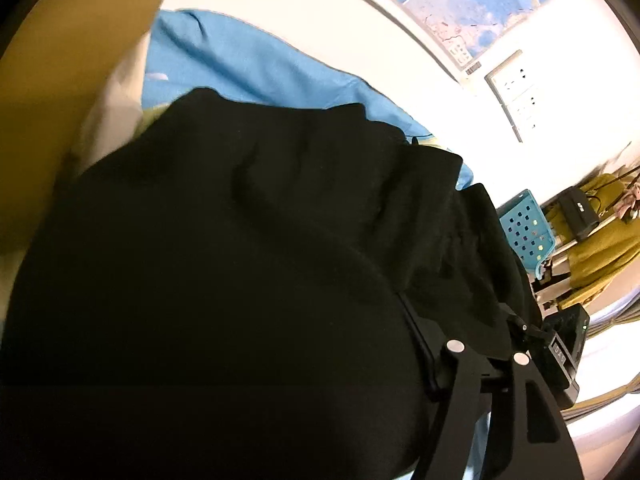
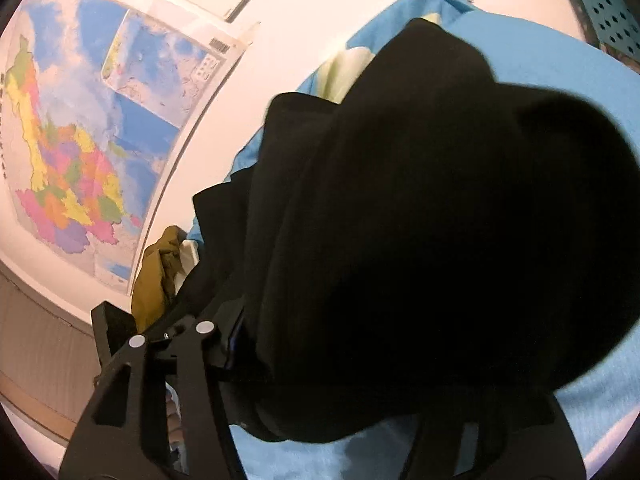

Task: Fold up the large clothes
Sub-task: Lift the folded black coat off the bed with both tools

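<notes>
- The large black fabric garment (image 1: 240,260) hangs bunched over the light blue bed sheet (image 1: 248,64), filling both views.
- The left gripper (image 1: 486,320) is clamped on the garment's edge.
- The right gripper (image 2: 224,320) is buried in its dark folds; grip unclear.
- A coloured wall map (image 2: 80,152) hangs far left.

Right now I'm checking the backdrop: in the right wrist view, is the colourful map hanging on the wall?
Yes, the colourful paper map lies flat against the white wall, left of the black garment.
</notes>
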Demonstrator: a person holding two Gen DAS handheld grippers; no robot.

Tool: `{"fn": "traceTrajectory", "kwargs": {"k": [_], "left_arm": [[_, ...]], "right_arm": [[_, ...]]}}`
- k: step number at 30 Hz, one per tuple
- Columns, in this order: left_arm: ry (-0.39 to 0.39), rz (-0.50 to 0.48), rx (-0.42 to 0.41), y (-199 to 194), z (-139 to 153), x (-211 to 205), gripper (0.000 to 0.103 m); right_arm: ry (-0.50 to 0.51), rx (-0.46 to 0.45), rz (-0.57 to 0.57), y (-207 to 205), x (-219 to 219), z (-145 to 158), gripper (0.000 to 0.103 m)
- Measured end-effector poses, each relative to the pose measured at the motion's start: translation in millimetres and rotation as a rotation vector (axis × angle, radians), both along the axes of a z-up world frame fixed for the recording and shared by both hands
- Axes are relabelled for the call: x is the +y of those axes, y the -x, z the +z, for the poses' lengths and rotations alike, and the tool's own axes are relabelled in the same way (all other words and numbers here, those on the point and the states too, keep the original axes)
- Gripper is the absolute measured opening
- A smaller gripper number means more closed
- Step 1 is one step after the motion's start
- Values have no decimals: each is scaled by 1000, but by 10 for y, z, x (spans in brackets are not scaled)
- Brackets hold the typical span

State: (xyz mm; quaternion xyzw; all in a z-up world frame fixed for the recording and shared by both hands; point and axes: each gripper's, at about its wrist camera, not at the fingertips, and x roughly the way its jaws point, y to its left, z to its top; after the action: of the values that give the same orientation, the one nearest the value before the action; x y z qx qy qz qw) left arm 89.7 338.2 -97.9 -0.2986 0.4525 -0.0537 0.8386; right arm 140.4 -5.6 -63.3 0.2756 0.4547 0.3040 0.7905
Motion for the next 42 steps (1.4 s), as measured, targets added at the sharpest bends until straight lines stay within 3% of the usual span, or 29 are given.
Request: {"fn": "traceTrajectory", "kwargs": {"k": [1,2,4,8,14,22,31,42], "left_arm": [[-13,-5,5,-13,8,-5,66],[-34,2,16,-21,15,-10,56],[-65,-6,32,-21,28,-21,44],[-133,-14,14,50,181,-109,33],[-219,-28,-82,230,545,-180,31],[-289,-57,-199,476,1036,-264,31],[-301,-34,-287,634,1378,-232,31],[-340,22,-352,816,1803,9,31]], "right_arm": [[-6,-2,0,-15,24,-4,58],[5,-9,10,-34,62,-13,45],[-16,-14,23,-36,60,-11,33],[-60,-102,55,60,40,264,26],[-19,-239,111,265,135,710,25],[-48,-339,150,440,165,1110,25],[-95,-425,196,523,335,1496,25],[-154,-484,266,476,628,1743,25]]}}
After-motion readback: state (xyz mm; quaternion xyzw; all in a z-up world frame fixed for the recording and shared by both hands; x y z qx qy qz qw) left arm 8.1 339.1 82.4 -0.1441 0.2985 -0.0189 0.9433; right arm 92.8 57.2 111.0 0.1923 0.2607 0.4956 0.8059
